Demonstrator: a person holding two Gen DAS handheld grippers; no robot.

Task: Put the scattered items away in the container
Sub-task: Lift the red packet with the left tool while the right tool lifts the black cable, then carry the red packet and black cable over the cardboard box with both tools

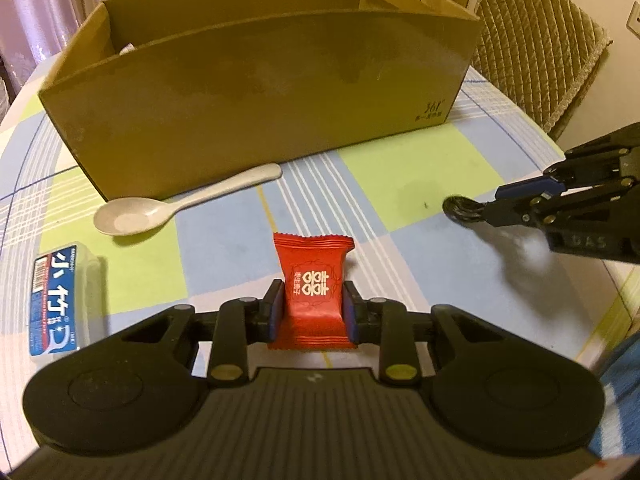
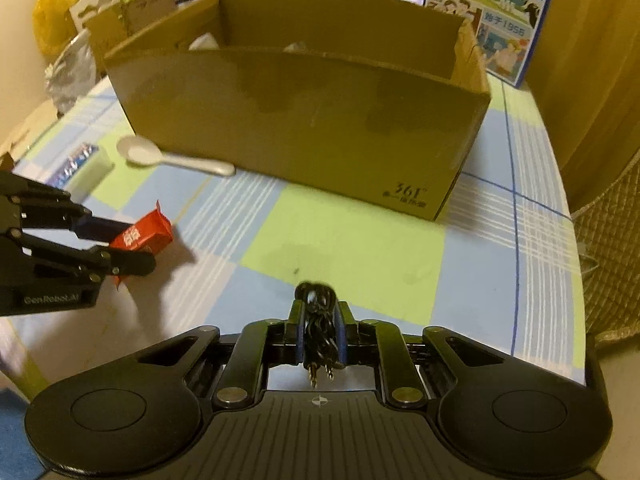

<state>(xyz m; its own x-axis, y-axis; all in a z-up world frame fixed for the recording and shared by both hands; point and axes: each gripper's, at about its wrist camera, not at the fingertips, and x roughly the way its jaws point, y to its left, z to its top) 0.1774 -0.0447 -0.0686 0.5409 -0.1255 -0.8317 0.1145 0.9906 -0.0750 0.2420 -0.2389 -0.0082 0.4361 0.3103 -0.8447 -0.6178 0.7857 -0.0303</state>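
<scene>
Both grippers point steeply down at the checked tablecloth (image 1: 416, 168), side by side and apart. The left gripper (image 1: 314, 300) is closed narrow on a red candy packet (image 1: 314, 280); its 2 blue pads press the packet's 2 sides, and the packet stands upright between them, its top edge ahead of the fingertips. In the right wrist view this packet (image 2: 140, 236) is lifted a little over the cloth, with its shadow below. The right gripper (image 2: 320, 320) is closed almost fully on a black coiled cable (image 2: 318, 300); the coil sticks out ahead of the tips and 2 metal plugs hang behind the pads.

Ahead of both grippers stands the open cardboard box (image 1: 256, 92), its long wall facing them. Inside, only some white things (image 2: 204, 42) show over the rim; what they are I cannot tell. A pale spoon (image 1: 160, 208) lies ahead-left of the left gripper, just beside the box wall. A small blue-and-white box (image 1: 56, 300) lies to its left
</scene>
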